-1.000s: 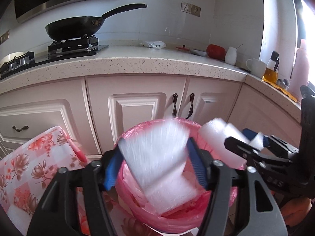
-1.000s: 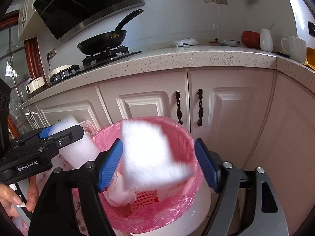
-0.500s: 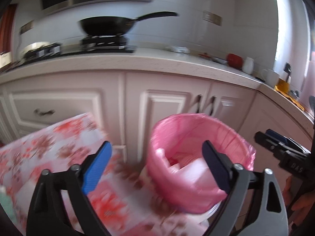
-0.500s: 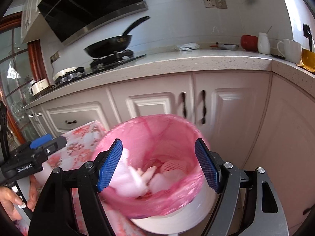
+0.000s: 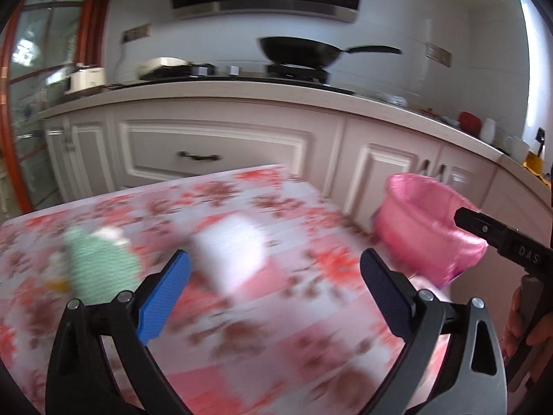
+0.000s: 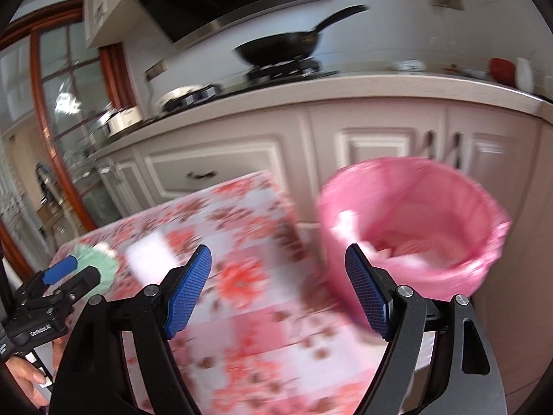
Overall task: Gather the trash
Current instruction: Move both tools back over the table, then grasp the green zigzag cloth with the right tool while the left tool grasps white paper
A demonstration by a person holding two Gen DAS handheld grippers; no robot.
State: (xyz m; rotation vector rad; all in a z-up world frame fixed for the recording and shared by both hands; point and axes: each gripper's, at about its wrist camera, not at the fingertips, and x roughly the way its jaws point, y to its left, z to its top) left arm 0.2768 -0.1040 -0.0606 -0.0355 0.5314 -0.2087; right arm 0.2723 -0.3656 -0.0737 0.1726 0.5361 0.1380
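Observation:
A pink-lined bin (image 5: 425, 228) (image 6: 408, 214) stands beside the floral-cloth table (image 5: 242, 346) (image 6: 259, 346), with white foam scraps (image 6: 397, 250) inside. On the cloth lie a white foam block (image 5: 230, 249) (image 6: 150, 257) and a blurred green foam net (image 5: 100, 263) (image 6: 102, 264). My left gripper (image 5: 275, 256) (image 6: 74, 273) hovers over the table just right of the white block; its jaws are opening and hold nothing. My right gripper (image 6: 277, 250) is open and empty above the table edge, with the bin past its right finger. One of its fingers (image 5: 484, 228) pokes in near the bin.
Pale cabinets with dark handles (image 6: 442, 145) run behind the table and bin under a speckled countertop (image 5: 242, 90). A black wok (image 5: 300, 50) sits on the stove. A red-framed glass door (image 6: 52, 103) is at far left. A person's hand (image 5: 525, 321) grips the right tool.
Both grippers dropped their white foam pieces into the bin and swung left to the table. The left jaws spread wider. The bin has shifted to the right of both views.

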